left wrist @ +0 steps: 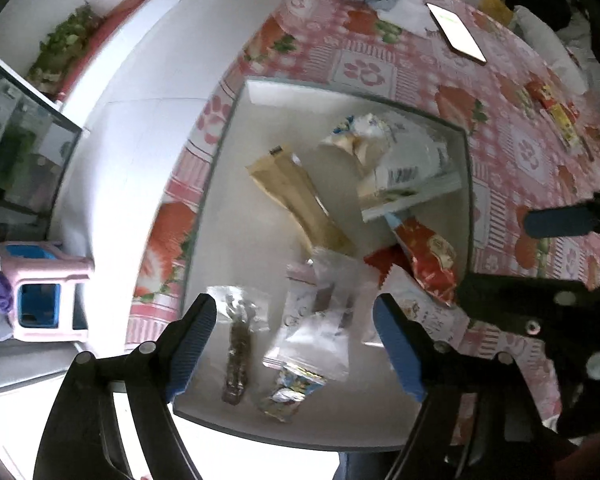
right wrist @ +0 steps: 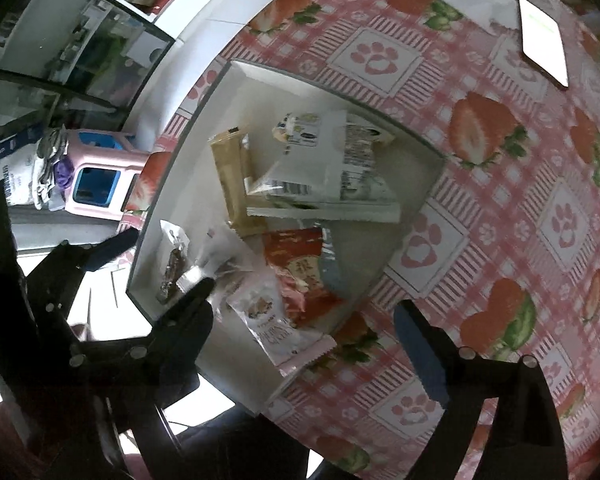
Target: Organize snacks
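Most snacks already in white tray [left wrist: 236,128] on tabletop [right wrist: 500,208]. Approx. two packets [left wrist: 556,108] remain outside, far side. Left tool [left wrist: 296,340] spread wide, empty, over tray. Right tool [right wrist: 304,312] likewise agape, empty, at tray's edge.

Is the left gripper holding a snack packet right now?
No: the left gripper hangs open above the box, with nothing between its blue fingers.

You get blown-out glare off white floor [left wrist: 112,184], dim near grippers, motion blur on snack packets [left wrist: 324,320], heavy fisheye bending, black vignette at corners.
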Motion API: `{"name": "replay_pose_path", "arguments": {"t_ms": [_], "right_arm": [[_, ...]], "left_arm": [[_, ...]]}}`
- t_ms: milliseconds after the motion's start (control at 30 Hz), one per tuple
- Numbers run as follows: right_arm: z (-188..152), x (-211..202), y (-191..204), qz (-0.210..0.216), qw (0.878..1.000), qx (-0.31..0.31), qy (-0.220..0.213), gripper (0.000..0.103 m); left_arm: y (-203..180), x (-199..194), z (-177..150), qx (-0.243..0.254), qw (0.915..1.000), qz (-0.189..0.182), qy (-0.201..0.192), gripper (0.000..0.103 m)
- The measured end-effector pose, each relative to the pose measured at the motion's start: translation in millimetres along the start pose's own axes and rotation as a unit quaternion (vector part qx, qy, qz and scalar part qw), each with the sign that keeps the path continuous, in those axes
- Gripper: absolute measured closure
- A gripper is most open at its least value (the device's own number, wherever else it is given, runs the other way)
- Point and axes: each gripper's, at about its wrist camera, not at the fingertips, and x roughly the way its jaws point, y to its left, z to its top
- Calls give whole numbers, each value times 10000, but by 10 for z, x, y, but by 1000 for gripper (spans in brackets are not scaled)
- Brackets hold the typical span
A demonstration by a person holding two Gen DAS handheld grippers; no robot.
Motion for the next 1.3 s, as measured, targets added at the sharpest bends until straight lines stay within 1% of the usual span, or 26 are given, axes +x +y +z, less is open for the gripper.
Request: {"name": "replay_pose_path", "arguments": {"t_ms": [33,67,100,167,267,300,400,467,833,1300], "right_arm": [[-16,-27,-10,-71,10000,11,-8,10],[-38,-57,-25,-148,9999,7,-28,10],[-59,-91,-40,-213,9998,13,-56,0],[-108,-158,-68,-331,9993,42,-148,0],[-158,-249,-125,-468,9983,182,-311,0],[-173,-284,-158,-494,9978,253,-354,0],[-198,-330,-223,-435,9971,474,-415,0],[-209,-345,-241,-419,9969,522,-412,0],[-248,-363,-245,-423,9972,467,-398,0],[-230,-361,-274,-402,9968,561,-400,0]], "left_arm": [[-3,-60,16,-18,9999,48,-136,19],[1,-121,27,-25,9997,16,-223,19],[-4,-163,41,-37,9997,-26,-234,19],[-2,-222,75,-54,9998,-69,-191,19],[-26,-281,98,-26,9995,-257,-196,19],[-35,-299,102,-28,9995,-234,-203,19],[-82,-326,108,48,9997,29,-227,19],[-106,-316,124,77,9997,111,-191,19],[-174,-339,150,89,9997,139,-165,19],[-219,-331,154,150,9997,143,-131,19]]}}
